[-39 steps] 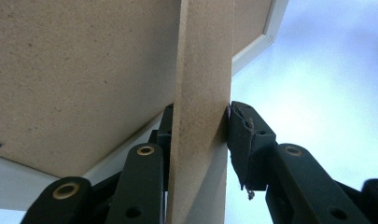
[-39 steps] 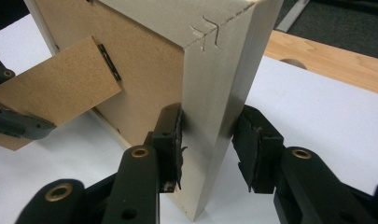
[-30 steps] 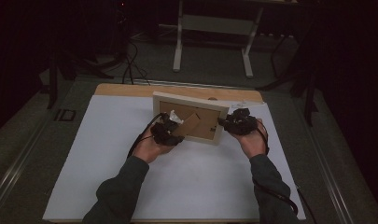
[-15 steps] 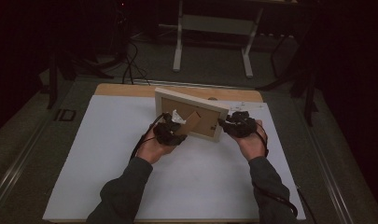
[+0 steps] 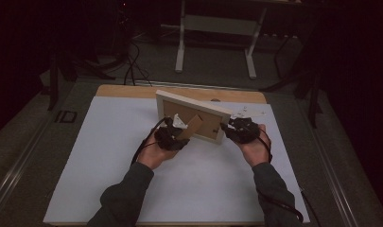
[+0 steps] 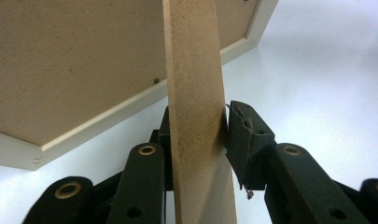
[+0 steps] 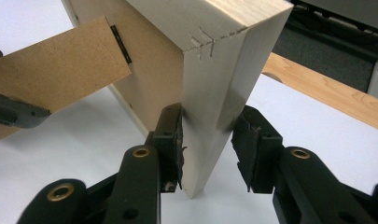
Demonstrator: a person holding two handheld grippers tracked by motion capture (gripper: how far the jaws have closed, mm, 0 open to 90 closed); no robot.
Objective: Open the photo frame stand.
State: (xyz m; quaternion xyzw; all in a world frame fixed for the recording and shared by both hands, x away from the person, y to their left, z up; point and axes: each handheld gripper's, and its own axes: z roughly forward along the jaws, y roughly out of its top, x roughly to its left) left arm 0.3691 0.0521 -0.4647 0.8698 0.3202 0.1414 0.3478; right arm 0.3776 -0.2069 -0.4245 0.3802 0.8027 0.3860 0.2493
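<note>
Brown board leg held, pale frame steadied for standing

Black left gripper (image 6: pixel 196 144) is pinched on the flat brown fibreboard stand leg (image 6: pixel 196 84) that swings out from the back of the pale wooden picture frame (image 5: pixel 191 116); both pads (image 6: pixel 240 140) look pressed to the leg's two faces. The black right gripper (image 7: pixel 207 144) has its jaws around the frame's right side bar (image 7: pixel 214 93): the left pad touches the wood, and the right pad looks just off it, so I cannot tell how firm that hold is. The frame stands tilted on the white table sheet (image 5: pixel 108 156), near the far wooden edge (image 5: pixel 132 91). To do this well, I think the left one should pull the leg out slowly while the right one keeps the frame from tipping, then let the frame lean back gently onto the leg.
</note>
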